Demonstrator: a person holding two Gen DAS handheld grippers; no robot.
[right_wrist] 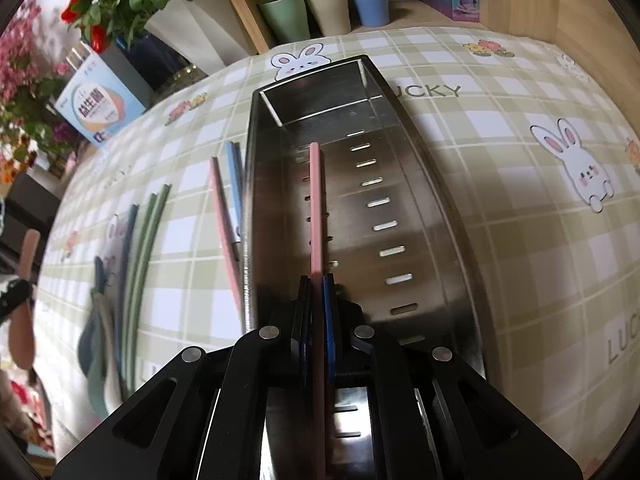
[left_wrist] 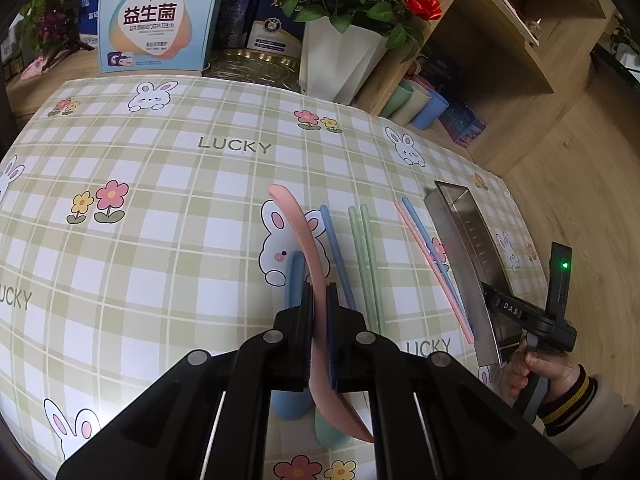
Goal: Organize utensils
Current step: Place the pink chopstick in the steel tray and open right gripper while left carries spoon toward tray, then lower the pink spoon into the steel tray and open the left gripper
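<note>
In the left wrist view my left gripper (left_wrist: pixel 319 296) is shut on a pink spoon (left_wrist: pixel 298 236), held above the checked tablecloth. A blue spoon (left_wrist: pixel 295 276) and a green spoon (left_wrist: pixel 332 428) lie under it. To the right lie a blue chopstick (left_wrist: pixel 338 256), two green chopsticks (left_wrist: pixel 366 264), and a pink and blue pair (left_wrist: pixel 432 268) beside the metal tray (left_wrist: pixel 460 248). In the right wrist view my right gripper (right_wrist: pixel 318 280) is shut on a pink chopstick (right_wrist: pixel 316 200) that points along the inside of the slotted metal tray (right_wrist: pixel 420 208). I cannot tell if its tip touches the floor.
A white vase of red roses (left_wrist: pixel 340 56), a printed box (left_wrist: pixel 154 24) and a gold dish stand at the table's back edge. Green, beige and blue cups (right_wrist: pixel 324 4) sit on a wooden shelf behind the tray. The table edge runs close to the right of the tray.
</note>
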